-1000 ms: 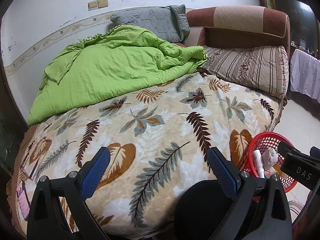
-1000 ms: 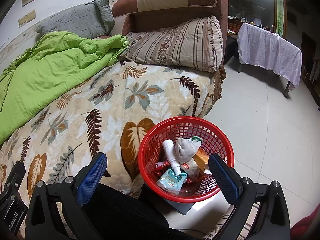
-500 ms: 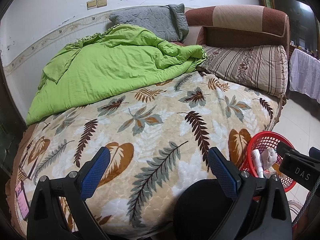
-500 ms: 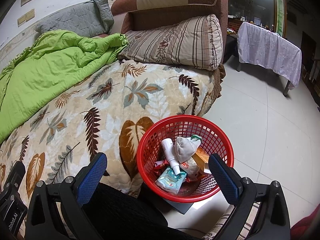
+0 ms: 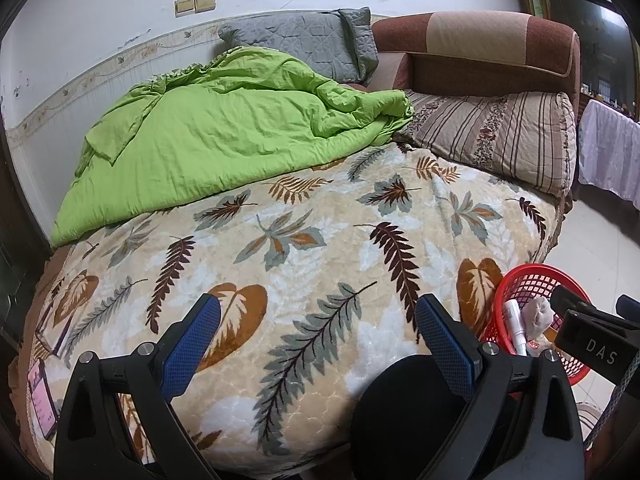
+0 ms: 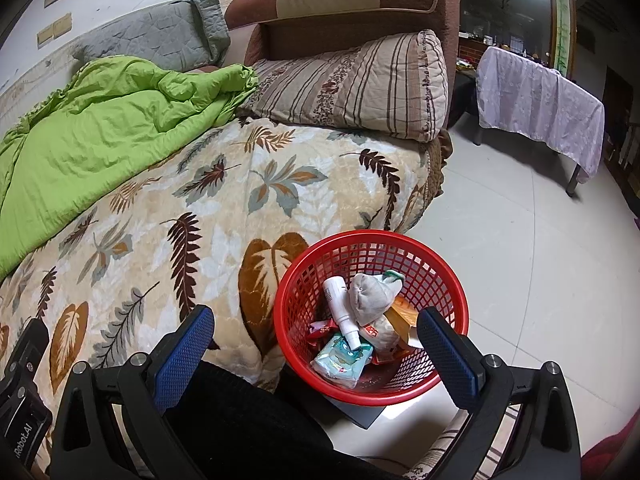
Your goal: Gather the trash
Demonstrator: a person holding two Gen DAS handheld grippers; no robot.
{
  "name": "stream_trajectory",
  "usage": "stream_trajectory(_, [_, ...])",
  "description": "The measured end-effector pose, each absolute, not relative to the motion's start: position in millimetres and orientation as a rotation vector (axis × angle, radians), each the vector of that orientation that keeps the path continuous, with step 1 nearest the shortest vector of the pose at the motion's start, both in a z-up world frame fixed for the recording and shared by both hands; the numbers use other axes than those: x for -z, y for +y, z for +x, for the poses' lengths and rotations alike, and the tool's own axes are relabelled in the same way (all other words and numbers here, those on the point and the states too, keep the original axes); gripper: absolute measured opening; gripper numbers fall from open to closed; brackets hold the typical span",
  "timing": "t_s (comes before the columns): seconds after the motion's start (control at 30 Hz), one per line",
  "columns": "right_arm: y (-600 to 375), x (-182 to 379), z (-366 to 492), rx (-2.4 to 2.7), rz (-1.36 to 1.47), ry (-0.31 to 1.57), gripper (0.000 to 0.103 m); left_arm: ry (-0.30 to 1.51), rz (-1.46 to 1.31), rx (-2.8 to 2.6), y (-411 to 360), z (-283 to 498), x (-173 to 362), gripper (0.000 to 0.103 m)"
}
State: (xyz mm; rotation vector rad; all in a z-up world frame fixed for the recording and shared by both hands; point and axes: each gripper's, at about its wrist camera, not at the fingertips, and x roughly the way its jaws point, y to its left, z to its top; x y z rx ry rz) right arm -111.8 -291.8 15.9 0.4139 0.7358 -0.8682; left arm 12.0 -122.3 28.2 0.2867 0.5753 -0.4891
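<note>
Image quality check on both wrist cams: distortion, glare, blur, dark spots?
Left wrist: strong fisheye bowing of the bed, black vignette in the corners, sharp overall, red basket cut off behind the other gripper. Right wrist: same barrel warp, bright glare patch on the floor tiles by the basket, dim far room at top right, no motion blur.

Green quilt [image 5: 224, 136], striped pillow [image 6: 352, 84] (against headboard), leaf-print blanket [image 5: 320, 264]

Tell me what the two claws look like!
Both match. The left claw and right claw each have black plastic arms shaped like triangles, silver screws, and flat fingers covered in bumpy blue rubber. Seen from the left camera, the right one's black side says "DAS" in white. The left one's side reads "iRobot.AI".
</note>
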Motion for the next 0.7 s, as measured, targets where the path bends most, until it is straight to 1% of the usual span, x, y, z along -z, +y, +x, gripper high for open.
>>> stream_trajectory(0.2, [-287.7,-15.9,-88.6,0.807,0.349,0.744,0.102,0.623,0.252,0.448,-119.5,25.5,-13.5,0.097])
stream_trajectory(0.33, [-280.8,-25.4,-38.8,0.717,0.234,0.737,0.102,0.711,0.168,0.344,-91.7,60.9,2.9,0.097])
stream_trajectory(0.4, [-276.7,-23.6,-1.0,0.659,0.200,0.765,0.103,0.749,0.153,0.241,-75.2,84.7,13.2,0.097])
stream_trajectory(0.5, [-262.7,-5.5,66.1,0.572,0.130,0.818,0.102,0.827,0.171,0.072,-51.8,122.8,34.5,0.097])
stream_trajectory(0.6, [-244.9,33.1,136.8,0.443,0.070,0.955,0.102,0.913,0.143,0.034,-33.2,154.6,54.4,0.097])
stream_trajectory(0.67, [-233.9,63.9,180.0,0.397,0.044,1.043,0.096,0.967,0.114,0.007,-19.1,177.2,70.7,0.097])
stream_trajectory(0.7, [-230.7,73.4,192.7,0.379,0.045,1.055,0.096,0.985,0.100,0.002,-12.5,186.9,77.0,0.097])
